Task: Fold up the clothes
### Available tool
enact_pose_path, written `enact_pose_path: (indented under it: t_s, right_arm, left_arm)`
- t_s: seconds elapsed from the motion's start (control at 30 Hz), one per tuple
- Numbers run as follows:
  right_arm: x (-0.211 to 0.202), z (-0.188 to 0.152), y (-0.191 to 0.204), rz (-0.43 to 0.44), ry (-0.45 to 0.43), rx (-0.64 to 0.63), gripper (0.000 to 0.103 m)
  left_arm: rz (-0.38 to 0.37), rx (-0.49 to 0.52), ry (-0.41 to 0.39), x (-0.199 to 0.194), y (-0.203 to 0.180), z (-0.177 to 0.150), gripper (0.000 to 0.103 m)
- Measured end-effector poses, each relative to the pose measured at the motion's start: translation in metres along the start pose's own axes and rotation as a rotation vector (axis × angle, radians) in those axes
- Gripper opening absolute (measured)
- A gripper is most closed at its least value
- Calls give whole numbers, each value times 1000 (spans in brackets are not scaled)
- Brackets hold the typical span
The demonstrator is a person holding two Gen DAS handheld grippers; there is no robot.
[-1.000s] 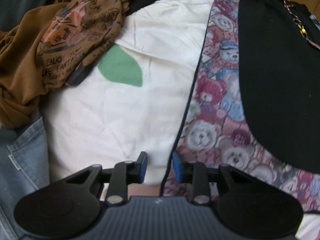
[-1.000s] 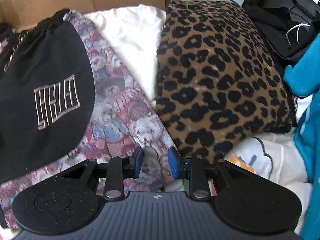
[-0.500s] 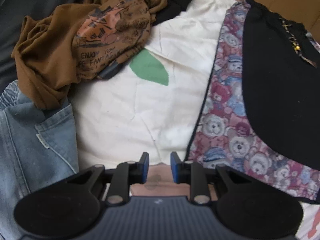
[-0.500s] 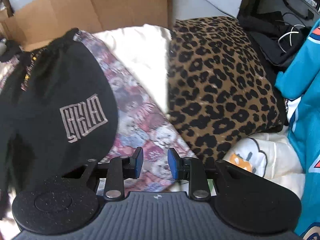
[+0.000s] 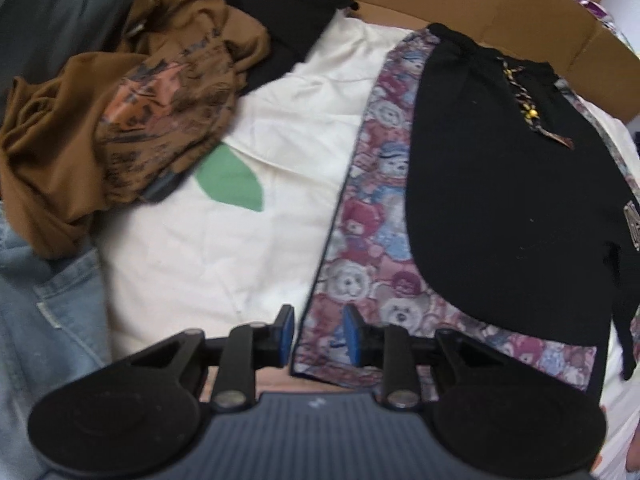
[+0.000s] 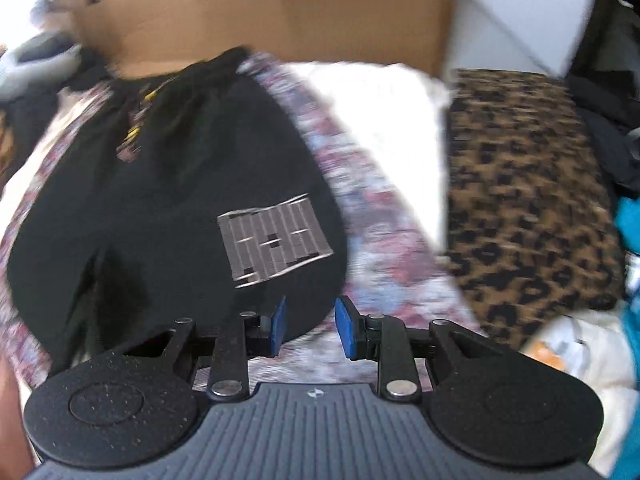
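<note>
Centrally, black shorts point(image 5: 508, 208) with a pale block logo point(image 6: 276, 240) lie flat on a teddy-bear print cloth point(image 5: 372, 248), itself on cream bedding point(image 5: 224, 248). The left gripper point(image 5: 316, 334) hovers over that cloth's left edge; its jaws, narrowly parted, have just been opening a little, with nothing pinched between them. The right gripper point(image 6: 308, 326) hangs above the shorts' hem, its 2 pads narrowly apart and empty. Left of the shorts sit a crumpled brown T-shirt point(image 5: 100, 128) and blue jeans point(image 5: 44, 320); right of them, a leopard-print pillow point(image 6: 520, 200). Behind them stands a cardboard box point(image 6: 280, 12), contents unseen.
</note>
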State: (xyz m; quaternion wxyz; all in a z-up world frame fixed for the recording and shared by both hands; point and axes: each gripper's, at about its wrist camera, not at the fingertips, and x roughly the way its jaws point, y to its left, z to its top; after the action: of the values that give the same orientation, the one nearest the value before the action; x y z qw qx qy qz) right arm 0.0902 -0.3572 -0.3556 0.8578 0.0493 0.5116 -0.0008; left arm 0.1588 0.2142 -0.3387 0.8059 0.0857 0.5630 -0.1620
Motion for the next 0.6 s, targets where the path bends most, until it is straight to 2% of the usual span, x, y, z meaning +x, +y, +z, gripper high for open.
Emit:
enact_pose_path:
  t_s: [0.17, 0.27, 0.4, 0.6]
  right_arm:
    - [28, -10, 40, 117, 111, -119, 33]
    - [43, -26, 61, 125, 184, -208, 33]
    - [58, -43, 77, 121, 263, -259, 34]
    - [43, -36, 99, 154, 265, -361, 34]
  left_arm:
    - [1, -2, 20, 15, -5, -14, 30]
    - [3, -14, 28, 23, -3, -23, 30]
    - [17, -52, 32, 29, 8, -30, 30]
    - [17, -81, 13, 34, 22, -28, 30]
